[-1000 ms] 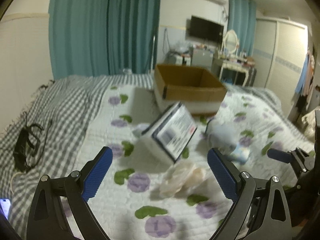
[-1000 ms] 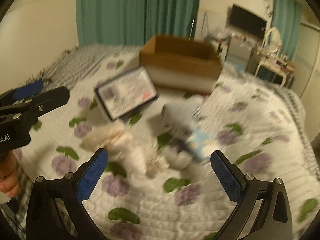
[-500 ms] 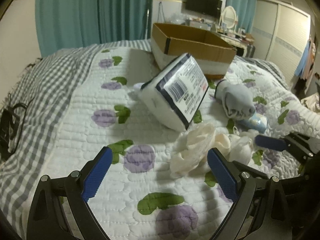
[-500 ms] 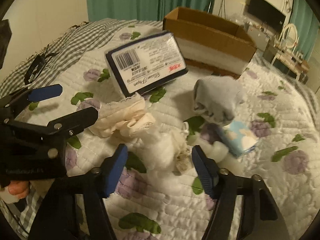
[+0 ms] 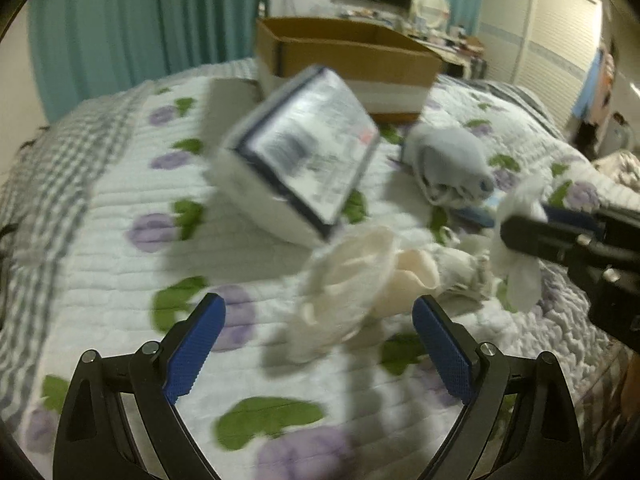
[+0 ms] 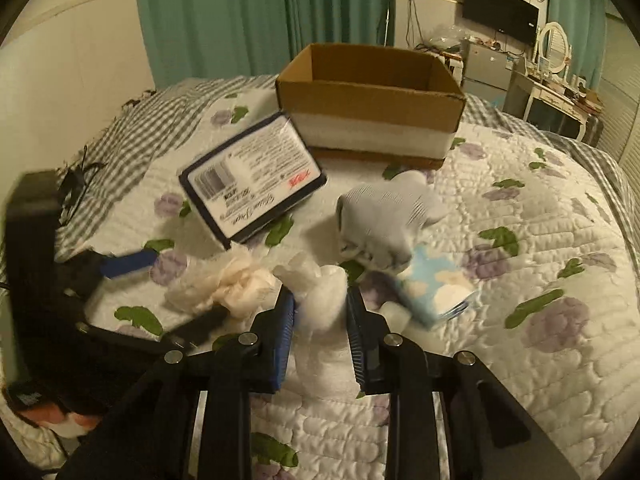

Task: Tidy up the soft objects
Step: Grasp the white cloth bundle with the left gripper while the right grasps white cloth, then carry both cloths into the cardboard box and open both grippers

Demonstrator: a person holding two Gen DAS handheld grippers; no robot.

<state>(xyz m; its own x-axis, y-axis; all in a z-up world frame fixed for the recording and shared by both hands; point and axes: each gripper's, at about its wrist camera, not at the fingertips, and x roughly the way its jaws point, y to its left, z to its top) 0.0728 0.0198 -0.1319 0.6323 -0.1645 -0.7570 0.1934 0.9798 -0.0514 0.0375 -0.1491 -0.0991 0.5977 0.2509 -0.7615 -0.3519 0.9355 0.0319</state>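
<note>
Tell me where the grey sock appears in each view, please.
Left wrist: the grey sock is right of centre, right of the tissue pack.
Right wrist: the sock is at centre, right of the pack.
Shared landmark: the box, behind the sock.

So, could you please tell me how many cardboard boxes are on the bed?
1. The open cardboard box sits at the far side of the quilt, behind the tissue pack and grey sock. Nothing suggests another, though the views don't show the whole bed.
</note>
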